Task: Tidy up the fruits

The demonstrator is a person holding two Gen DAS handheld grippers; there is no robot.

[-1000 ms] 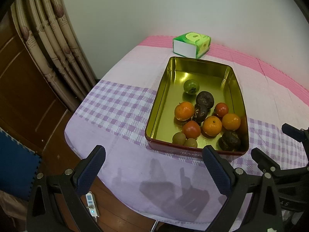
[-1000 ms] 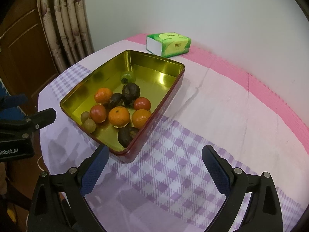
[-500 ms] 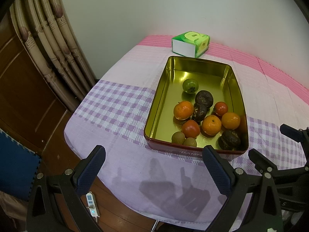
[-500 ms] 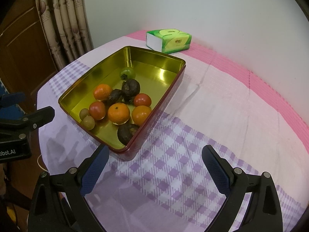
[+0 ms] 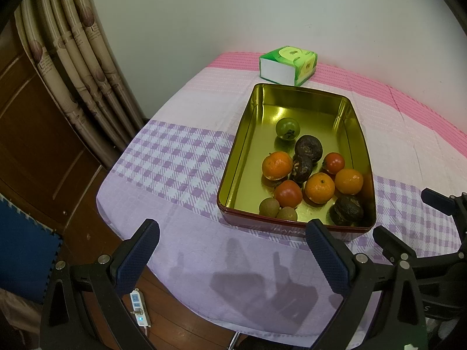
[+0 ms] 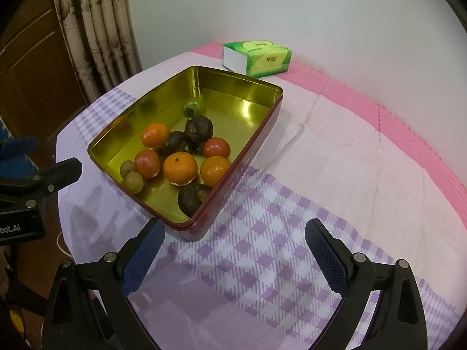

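Both my grippers hang over the near edge of the table, and neither holds anything. My left gripper has its blue-padded fingers spread wide apart above the lilac cloth, just short of the tin's near wall. My right gripper is spread just as wide, over the purple-checked part of the tablecloth, beside the tin's near corner.

The fruit all sits in the gold-lined tin, bunched toward its near end. A green fruit lies alone further back. Then comes the cluster: three mandarins, one on the left, one in the middle and one on the right; two red tomatoes; dark wrinkled fruits touching one another in the middle, another dark one in the near right corner; and two small brownish fruits against the near wall.

A green tissue pack lies on the pink strip just beyond the tin.
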